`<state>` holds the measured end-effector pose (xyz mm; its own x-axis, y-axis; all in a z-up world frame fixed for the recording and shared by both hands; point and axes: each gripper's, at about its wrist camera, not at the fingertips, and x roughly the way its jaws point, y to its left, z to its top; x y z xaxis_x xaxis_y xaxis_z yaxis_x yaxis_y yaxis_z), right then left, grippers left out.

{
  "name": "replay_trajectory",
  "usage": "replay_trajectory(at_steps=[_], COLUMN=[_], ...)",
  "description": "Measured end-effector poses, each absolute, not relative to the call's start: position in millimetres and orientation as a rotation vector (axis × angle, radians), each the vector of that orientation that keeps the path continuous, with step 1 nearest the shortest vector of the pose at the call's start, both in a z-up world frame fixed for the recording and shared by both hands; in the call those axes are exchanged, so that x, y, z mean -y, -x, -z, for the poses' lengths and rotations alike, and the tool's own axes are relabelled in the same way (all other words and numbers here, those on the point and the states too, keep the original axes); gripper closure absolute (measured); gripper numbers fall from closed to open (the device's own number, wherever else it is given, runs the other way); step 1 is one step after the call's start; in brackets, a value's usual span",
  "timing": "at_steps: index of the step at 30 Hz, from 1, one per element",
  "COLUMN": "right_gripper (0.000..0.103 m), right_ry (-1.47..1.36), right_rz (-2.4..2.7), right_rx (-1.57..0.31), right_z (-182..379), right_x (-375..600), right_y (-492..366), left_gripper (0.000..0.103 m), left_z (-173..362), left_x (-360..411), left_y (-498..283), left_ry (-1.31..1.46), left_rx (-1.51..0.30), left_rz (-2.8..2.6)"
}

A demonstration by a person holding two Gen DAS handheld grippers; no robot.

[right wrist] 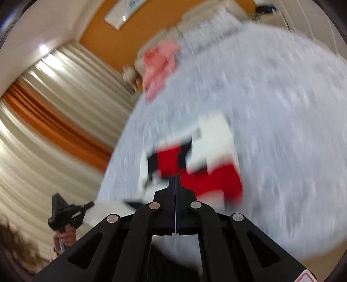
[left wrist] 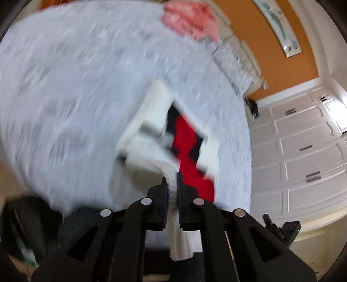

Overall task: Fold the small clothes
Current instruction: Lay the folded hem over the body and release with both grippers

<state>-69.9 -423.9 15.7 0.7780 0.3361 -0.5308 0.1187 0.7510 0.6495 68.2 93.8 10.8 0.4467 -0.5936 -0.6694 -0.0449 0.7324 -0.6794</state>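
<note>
A small white, red and black garment lies partly lifted over the grey patterned bed; both views are motion-blurred. My left gripper is shut on the garment's white ribbed edge, which hangs down between the fingers. In the right wrist view the same garment spreads ahead of my right gripper, whose fingers are pressed together at the garment's near edge; whether cloth is pinched I cannot tell. The left gripper also shows low left in that view, holding white cloth.
A pink garment lies at the far side of the bed, also in the right wrist view. White wardrobe doors stand right of the bed. Curtains hang at the left. Pillows sit at the headboard.
</note>
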Motion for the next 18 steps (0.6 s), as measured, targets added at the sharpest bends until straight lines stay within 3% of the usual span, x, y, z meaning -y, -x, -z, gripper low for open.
replay_trajectory(at_steps=[5, 6, 10, 12, 18], right_gripper=[0.102, 0.094, 0.091, 0.06, 0.055], right_ry=[-0.557, -0.457, -0.332, -0.274, -0.313], right_rz=[0.002, 0.055, -0.142, -0.209, -0.304], right_rx=[-0.714, -0.774, -0.959, -1.029, -1.098], right_z=[-11.3, -4.4, 34.6, 60.4, 113.9], right_x=[450.7, 443.8, 390.4, 357.7, 307.3], right_y=[-57.5, -75.0, -66.8, -52.2, -77.6], left_gripper=[0.097, 0.097, 0.097, 0.097, 0.097], left_z=[-6.8, -2.1, 20.2, 26.1, 45.1], left_x=[-60.3, -56.5, -44.9, -44.3, -56.0], left_y=[-188.7, -203.0, -222.9, -213.2, -182.8], left_ry=[0.579, 0.565, 0.592, 0.555, 0.649], left_rx=[-1.017, -1.017, -1.083, -1.085, -1.134], left_rz=[0.246, 0.213, 0.24, 0.252, 0.247])
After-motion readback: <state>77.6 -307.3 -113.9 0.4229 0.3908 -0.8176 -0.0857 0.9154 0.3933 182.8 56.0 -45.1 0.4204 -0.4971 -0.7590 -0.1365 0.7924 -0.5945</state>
